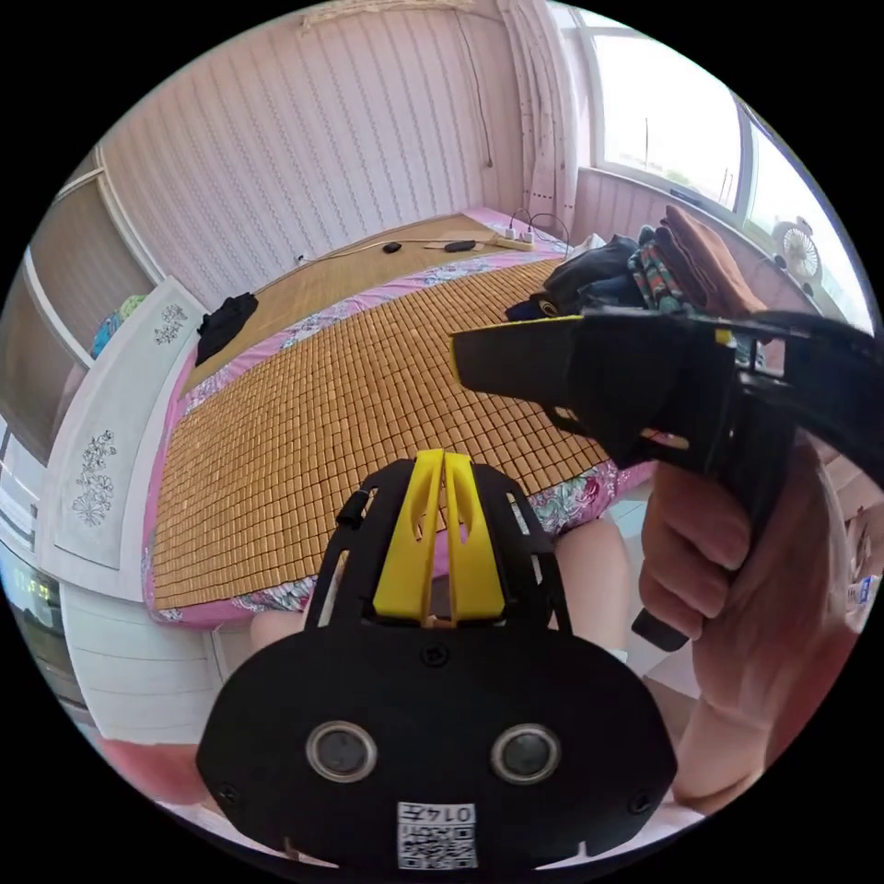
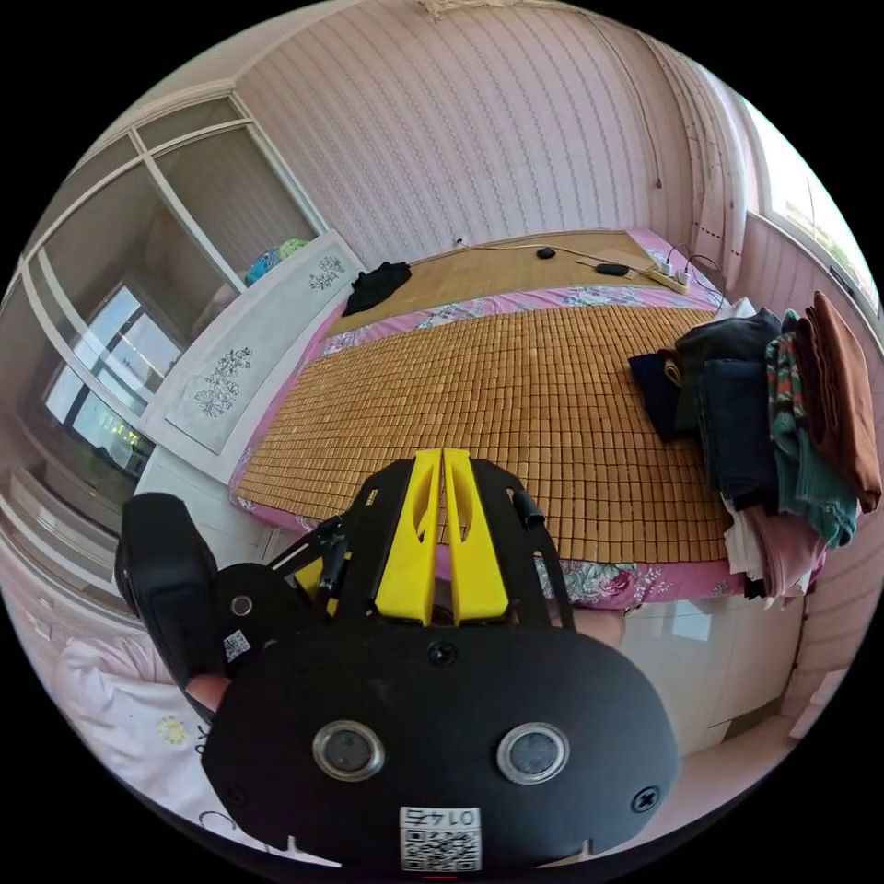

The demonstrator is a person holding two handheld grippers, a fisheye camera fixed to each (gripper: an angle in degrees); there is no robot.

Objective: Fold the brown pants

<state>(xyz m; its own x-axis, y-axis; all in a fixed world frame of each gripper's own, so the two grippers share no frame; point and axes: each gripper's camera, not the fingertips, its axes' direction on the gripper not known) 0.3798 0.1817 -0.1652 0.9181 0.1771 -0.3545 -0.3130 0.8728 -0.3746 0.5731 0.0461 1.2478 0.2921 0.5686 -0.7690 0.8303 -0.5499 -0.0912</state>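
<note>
The brown pants (image 2: 843,396) lie folded on a stack of folded clothes (image 2: 746,433) at the bed's right edge; in the left gripper view the brown pants (image 1: 704,258) top the same stack. My left gripper (image 1: 443,456) has its yellow jaws pressed together with nothing between them, above the bed's near edge. My right gripper (image 2: 443,453) is likewise shut and empty, well short of the stack. A hand (image 1: 700,552) holds the right gripper (image 1: 470,354) in the left gripper view. The left gripper's black body (image 2: 170,571) sits at lower left in the right gripper view.
A bamboo mat (image 2: 516,405) covers the bed over a pink floral sheet (image 2: 599,580). A black garment (image 2: 376,284) lies at the far corner by a white headboard panel (image 2: 249,359). A power strip (image 2: 668,276) and cables lie at the far side. A window (image 1: 663,120) is on the right.
</note>
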